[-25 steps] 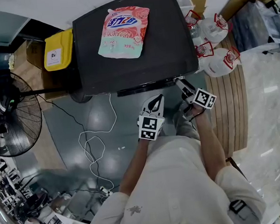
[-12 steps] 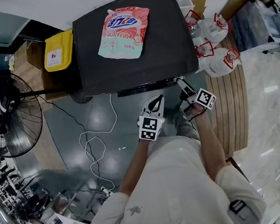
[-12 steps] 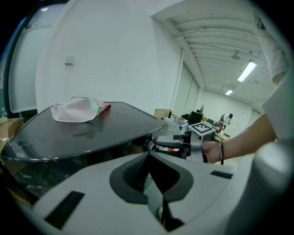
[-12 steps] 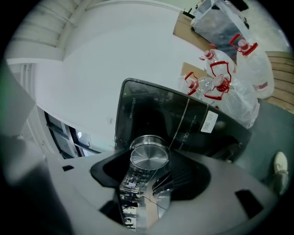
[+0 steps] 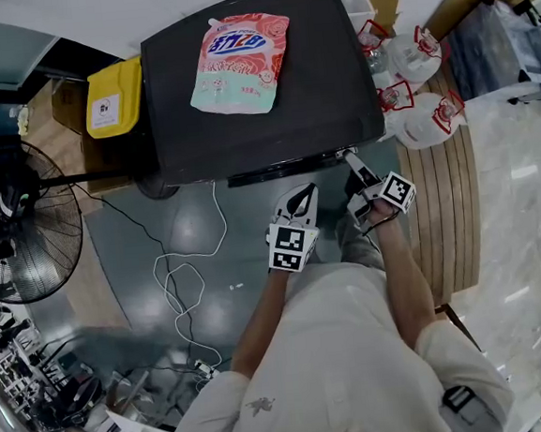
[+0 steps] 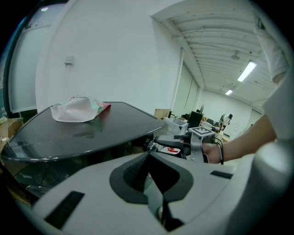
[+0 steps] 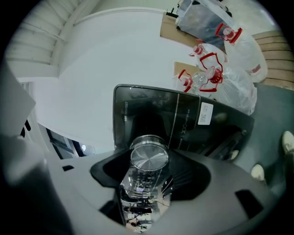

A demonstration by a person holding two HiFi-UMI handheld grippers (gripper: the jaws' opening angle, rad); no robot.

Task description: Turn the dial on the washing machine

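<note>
A grey floor in a bright white workroom, seen from the head view: a person stands at the front of a dark washing machine [image 5: 316, 93], a fan [image 5: 22, 232] to one side and a loose white cable [image 5: 178, 284] trailing across the floor near their feet, a likely snag if they step back. A pink detergent pouch [image 5: 240, 62] lies flat on the lid, sealed, its fill unseen. A yellow bin [image 5: 114, 97] beside the machine has its lid down, so nothing can be said of its contents. White plastic bags [image 5: 419, 84] on the wooden decking hold clear bottles with red tops. The right gripper [image 5: 348, 159] reaches under the machine's front edge, where the dial [image 7: 149, 158] sits out of sight from above. The left gripper [image 5: 303, 196] hangs just short of the machine, touching nothing.

Left gripper view: its jaws are drawn together with nothing between them. The pouch rests on the glossy lid beyond, and the other gripper is at the front panel.

Right gripper view: the round, brushed-metal dial fills the gap between the jaws, which are clamped on its sides at a middling width. The main hazard appears to be slip. The rim looks smooth and polished, so the pads could skate round it without moving it, or let go suddenly and overshoot the intended setting. A tilted wrist could also lever the pads off the front.
</note>
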